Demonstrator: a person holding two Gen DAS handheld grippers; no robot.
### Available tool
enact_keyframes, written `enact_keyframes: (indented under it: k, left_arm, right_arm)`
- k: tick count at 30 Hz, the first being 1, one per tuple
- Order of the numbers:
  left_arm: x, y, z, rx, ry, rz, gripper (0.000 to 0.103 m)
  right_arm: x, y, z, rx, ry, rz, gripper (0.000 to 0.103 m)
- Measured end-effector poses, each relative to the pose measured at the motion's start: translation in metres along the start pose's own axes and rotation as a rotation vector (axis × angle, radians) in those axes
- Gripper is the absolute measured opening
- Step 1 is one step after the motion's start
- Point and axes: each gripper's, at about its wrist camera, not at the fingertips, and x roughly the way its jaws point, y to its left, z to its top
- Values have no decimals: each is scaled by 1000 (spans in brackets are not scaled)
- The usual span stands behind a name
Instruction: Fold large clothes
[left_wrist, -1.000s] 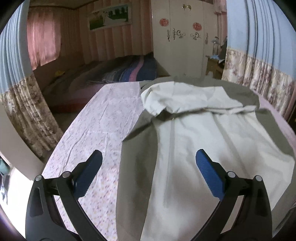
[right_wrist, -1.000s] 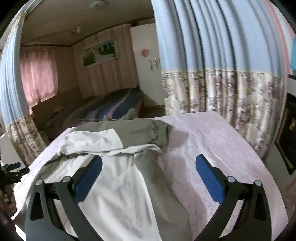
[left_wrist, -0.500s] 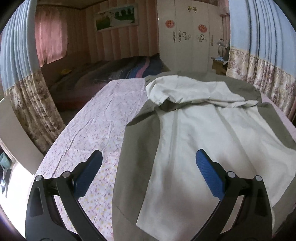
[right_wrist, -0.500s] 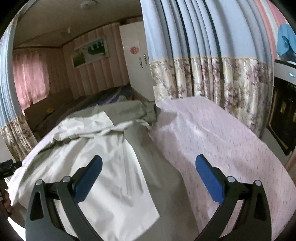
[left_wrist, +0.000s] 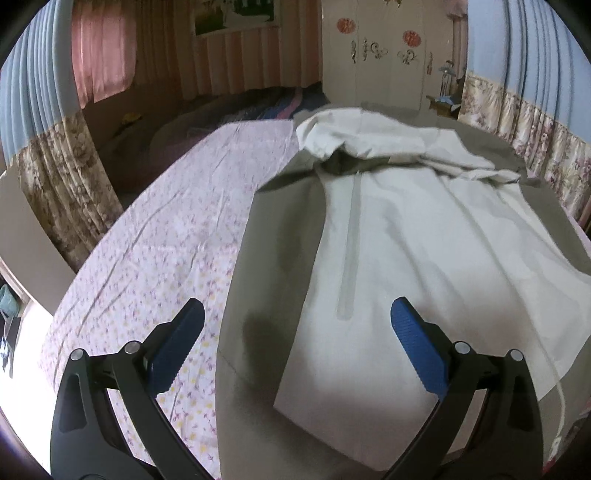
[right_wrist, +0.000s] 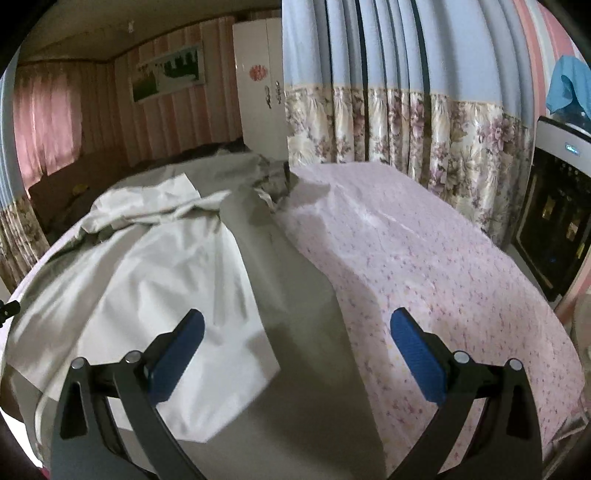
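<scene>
A large olive garment with a pale lining (left_wrist: 406, 236) lies spread lengthwise on a bed covered by a pink floral sheet (left_wrist: 166, 236). Its pale inner side faces up, with olive strips along both edges. My left gripper (left_wrist: 297, 334) hovers open over the near left hem, one finger above the sheet, the other above the lining. In the right wrist view the same garment (right_wrist: 155, 280) fills the left half. My right gripper (right_wrist: 297, 339) is open above the olive right edge (right_wrist: 295, 295) near the hem. Neither gripper holds cloth.
A white drawstring (left_wrist: 554, 376) trails off the hem at the right. Blue and floral curtains (right_wrist: 406, 122) hang beyond the bed's right side, with a dark appliance (right_wrist: 554, 221) beside them. Another bed (left_wrist: 240, 110) and a white wardrobe (left_wrist: 388, 55) stand behind.
Both grippers have moved down and closer to the garment's near hem, so the cloth fills more of each view. Their fingers have stayed open.
</scene>
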Motion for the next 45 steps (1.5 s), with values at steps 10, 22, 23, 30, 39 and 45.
enact_keyframes:
  k: [10,22,23,30,39,45]
  left_arm:
    - [25,29,-12,-96,84,-5,100]
    - [31,26,-15,-74,134,-85,75]
    - [31,23,-14,-54,135,-87,73]
    - [24,12,-9,22,154,-121,23]
    - [16,5,20,70,112,-150,4]
    - [0,0,71,89,-1,-169,4]
  right_arm:
    - [26,-9,0,60,110,33,101]
    - [44,-6,-6,69,230,114,59]
    - [44,-5,-7,67,236,117,54]
    - [39,-4,-4,66,244,150,21]
    - [26,2,33,67,186,231,7]
    - [31,12,80,70,91,293,6]
